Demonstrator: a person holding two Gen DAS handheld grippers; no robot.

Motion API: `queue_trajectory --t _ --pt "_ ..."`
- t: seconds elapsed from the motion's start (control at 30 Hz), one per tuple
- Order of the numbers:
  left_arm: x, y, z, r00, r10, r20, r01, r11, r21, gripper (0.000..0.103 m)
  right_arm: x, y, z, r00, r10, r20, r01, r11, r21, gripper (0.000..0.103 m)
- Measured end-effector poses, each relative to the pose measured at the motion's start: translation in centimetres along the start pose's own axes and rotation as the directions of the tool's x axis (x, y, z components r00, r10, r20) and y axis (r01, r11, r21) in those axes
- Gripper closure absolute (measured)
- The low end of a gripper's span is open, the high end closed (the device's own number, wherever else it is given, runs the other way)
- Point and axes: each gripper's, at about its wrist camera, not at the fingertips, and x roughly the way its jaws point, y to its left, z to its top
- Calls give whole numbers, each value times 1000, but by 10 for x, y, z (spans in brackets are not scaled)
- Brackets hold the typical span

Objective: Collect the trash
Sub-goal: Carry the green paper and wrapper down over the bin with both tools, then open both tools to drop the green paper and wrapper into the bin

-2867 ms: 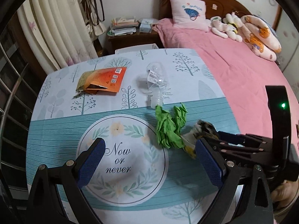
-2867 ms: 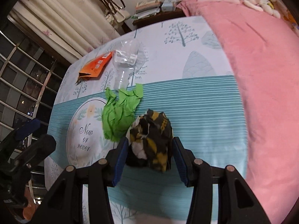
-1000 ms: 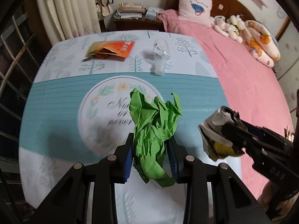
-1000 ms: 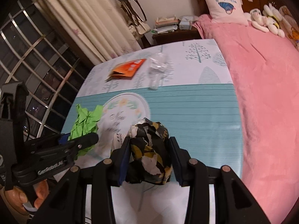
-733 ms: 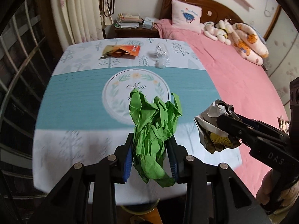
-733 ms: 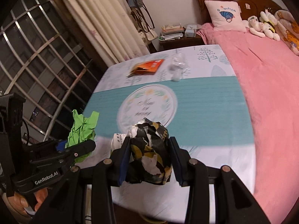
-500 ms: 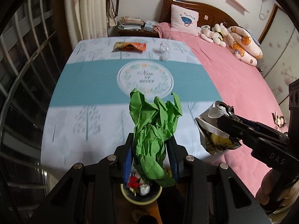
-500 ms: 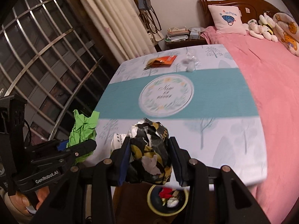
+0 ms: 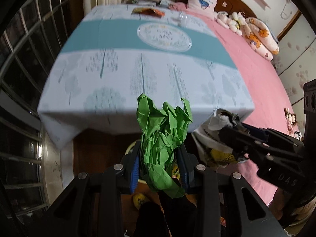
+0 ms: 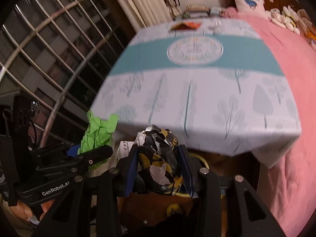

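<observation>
Tree-print tablecloth point(image 9: 142, 73) beside pink bed point(image 9: 262, 83); barred window point(image 10: 45, 45) left

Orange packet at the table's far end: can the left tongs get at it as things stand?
Probably not. The left tongs are shut on the green paper off the table's near edge, and the orange packet lies across the whole table.

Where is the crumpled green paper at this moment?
The green paper is pinched in the left gripper, held off the near edge of the table above the floor, left of the right gripper's black-and-yellow wad.
</observation>
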Motion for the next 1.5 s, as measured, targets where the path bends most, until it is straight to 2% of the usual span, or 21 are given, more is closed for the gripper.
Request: queue_trajectory --t 0.27,0.5,0.67,0.73,0.83,1.1,1.4,1.5 --pt "83 1 -37 993 -13 -114 14 1000 3 71 72 -36 -45 992 -48 -114 57 995 84 63" --pt "192 10 -69 980 -15 -197 12 1000 -15 70 157 -85 -89 983 -77 -167 104 981 164 63" --pt "258 19 -82 975 -19 -219 12 999 -31 69 214 -114 -115 978 -69 -196 110 972 207 62" --pt "284 22 -87 975 -16 -224 9 999 -31 66 232 -123 -123 978 -67 -197 110 971 214 62" --pt "314 25 -91 973 -10 -230 4 1000 -30 56 252 -135 -133 979 -62 -196 106 969 221 62" --pt "347 42 -106 974 70 -216 -82 995 -49 16 282 -151 -141 980 -51 -193 96 968 232 62" --pt "324 64 -109 974 154 -167 -170 982 -86 15 288 -142 -135 983 -6 -183 50 970 236 59" --pt "312 68 -107 974 175 -145 -190 977 -100 14 286 -136 -129 984 20 -179 25 969 247 54"
